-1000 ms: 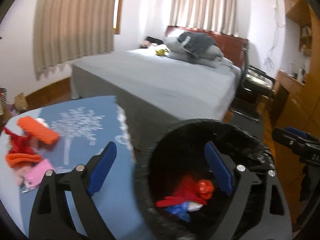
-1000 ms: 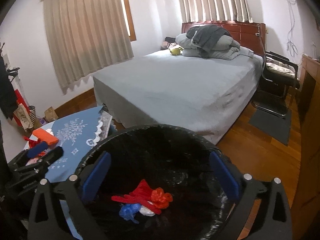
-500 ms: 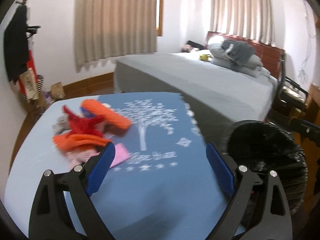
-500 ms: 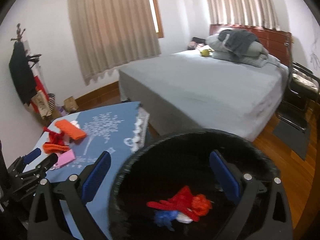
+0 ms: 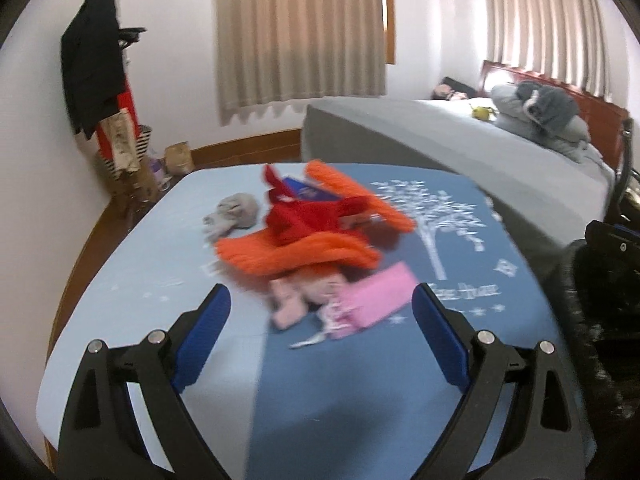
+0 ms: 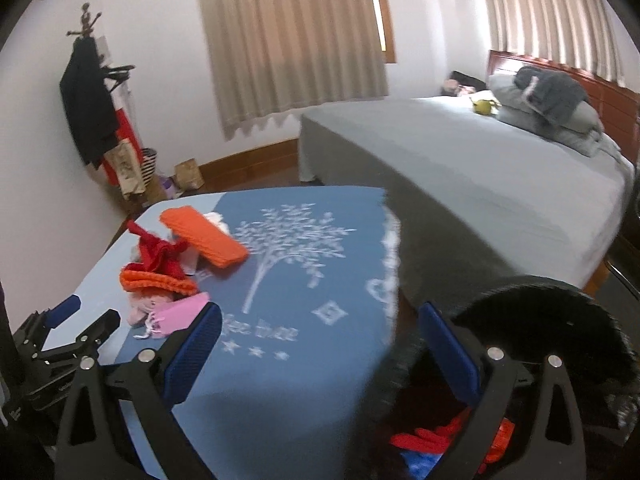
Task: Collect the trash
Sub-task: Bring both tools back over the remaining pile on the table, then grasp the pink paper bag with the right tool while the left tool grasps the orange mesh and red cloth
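A heap of trash lies on the blue-clothed table: orange knit pieces, a red scrap, a pink pouch, a grey crumpled wad. My left gripper is open, just short of the heap, with nothing between its fingers. My right gripper is open too, over the table's right edge and the black-lined bin, which holds red and blue scraps. The heap shows at the left in the right wrist view, with the left gripper beside it.
A grey bed with pillows stands beyond the table. A coat rack with dark clothing and bags is by the left wall. The bin is at the table's right side. Wood floor lies around.
Both grippers have swung left from over the bin toward the table. The left one now faces the trash heap closely; the bin has slid to the right edge of both views.
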The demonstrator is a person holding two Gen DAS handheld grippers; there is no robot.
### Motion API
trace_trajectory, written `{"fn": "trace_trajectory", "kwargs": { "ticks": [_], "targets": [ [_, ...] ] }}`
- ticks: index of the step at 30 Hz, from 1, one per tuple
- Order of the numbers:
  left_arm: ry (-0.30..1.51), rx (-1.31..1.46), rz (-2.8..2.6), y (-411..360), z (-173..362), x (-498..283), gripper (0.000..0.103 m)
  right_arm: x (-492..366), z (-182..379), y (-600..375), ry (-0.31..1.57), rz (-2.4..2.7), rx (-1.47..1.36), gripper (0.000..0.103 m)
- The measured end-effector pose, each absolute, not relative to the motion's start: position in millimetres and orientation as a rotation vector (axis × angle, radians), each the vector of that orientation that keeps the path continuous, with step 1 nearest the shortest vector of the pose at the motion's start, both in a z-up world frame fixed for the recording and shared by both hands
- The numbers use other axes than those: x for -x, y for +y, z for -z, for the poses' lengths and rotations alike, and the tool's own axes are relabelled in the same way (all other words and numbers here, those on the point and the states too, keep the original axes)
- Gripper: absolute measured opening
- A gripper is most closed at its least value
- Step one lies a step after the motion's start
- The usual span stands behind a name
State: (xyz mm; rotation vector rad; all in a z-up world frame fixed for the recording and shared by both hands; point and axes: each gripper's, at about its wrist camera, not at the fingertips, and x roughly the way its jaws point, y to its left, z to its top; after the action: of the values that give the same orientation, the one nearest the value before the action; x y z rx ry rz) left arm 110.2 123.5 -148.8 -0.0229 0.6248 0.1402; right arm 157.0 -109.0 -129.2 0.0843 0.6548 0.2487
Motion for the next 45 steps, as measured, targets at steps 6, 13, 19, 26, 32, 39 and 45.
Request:
{"fn": "trace_trajectory", "kwargs": {
  "ticks": [6,13,19,26,32,39,45],
  "targets": [
    [0.649,0.047,-0.192,155,161,-120,0.089,-180,153,-58,0.685,-0.311,-0.051,0.095],
    [0.658,0.049,-0.227,178,169,-124,0.089,-202,184,-10,0.762,-0.373,-0.014,0.083],
    [0.666,0.064,-0.241,189,176,-127,0.089,-209,200,17,0.811,-0.416,0.025,0.072],
    [0.669,0.075,-0.245,193,181,-127,0.089,-215,213,30,0.881,-0.441,0.056,0.056],
    [0.672,0.072,-0.244,193,181,-127,0.089,-209,212,42,0.875,-0.509,0.066,0.021],
    [0.668,0.073,-0.240,189,180,-128,0.089,-210,209,29,0.870,-0.521,0.004,0.004],
    [0.666,0.080,-0.218,182,177,-129,0.086,-212,197,8,0.841,-0.473,-0.005,0.004]
  ]
}}
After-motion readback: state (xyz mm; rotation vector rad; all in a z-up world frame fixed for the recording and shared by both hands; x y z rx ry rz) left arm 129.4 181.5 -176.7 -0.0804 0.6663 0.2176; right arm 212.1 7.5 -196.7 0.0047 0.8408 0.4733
